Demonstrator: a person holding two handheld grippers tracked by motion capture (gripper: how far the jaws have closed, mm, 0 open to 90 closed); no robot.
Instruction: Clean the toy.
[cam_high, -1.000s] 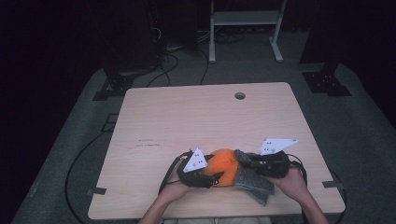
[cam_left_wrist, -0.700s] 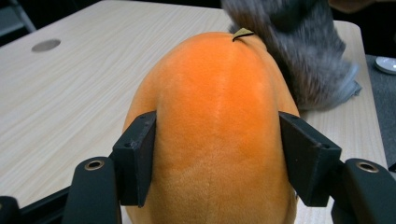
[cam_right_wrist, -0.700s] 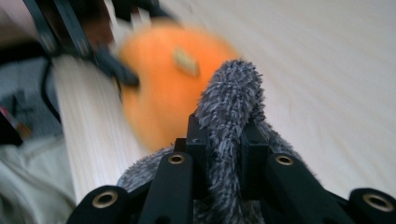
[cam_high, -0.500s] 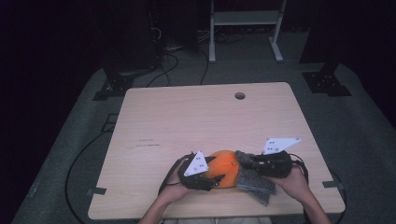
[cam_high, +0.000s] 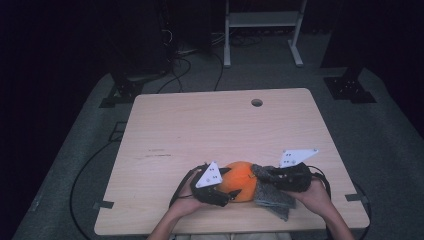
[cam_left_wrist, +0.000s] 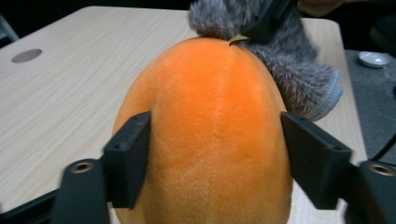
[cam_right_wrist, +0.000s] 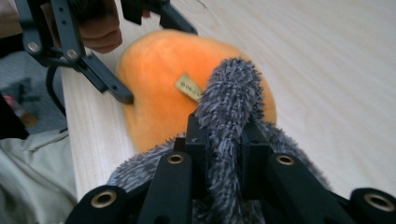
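Orange plush (cam_high: 241, 180) lying at the near worktop (cam_high: 200, 130) edge. Left hand-held gripper (cam_high: 226, 192), its jaws just widening, is flanking it; right hand-held gripper (cam_right_wrist: 223, 140) is pinching grey cloth (cam_right_wrist: 229, 107). Loosened, the plush risks slipping free.

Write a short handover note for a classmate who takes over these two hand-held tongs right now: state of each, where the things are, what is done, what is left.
Left tongs: either side of the orange plush toy, jaws just been opening; pads look touching or nearly so, so the grip is unsure.
Right tongs: shut on a fold of the grey fuzzy cloth.
Place: both lie at the table's near edge, the cloth draped against the toy's right side.
Done: cloth pinched and lifted to the toy.
Left: probably pulling the cloth over or off the toy; I cannot tell which.
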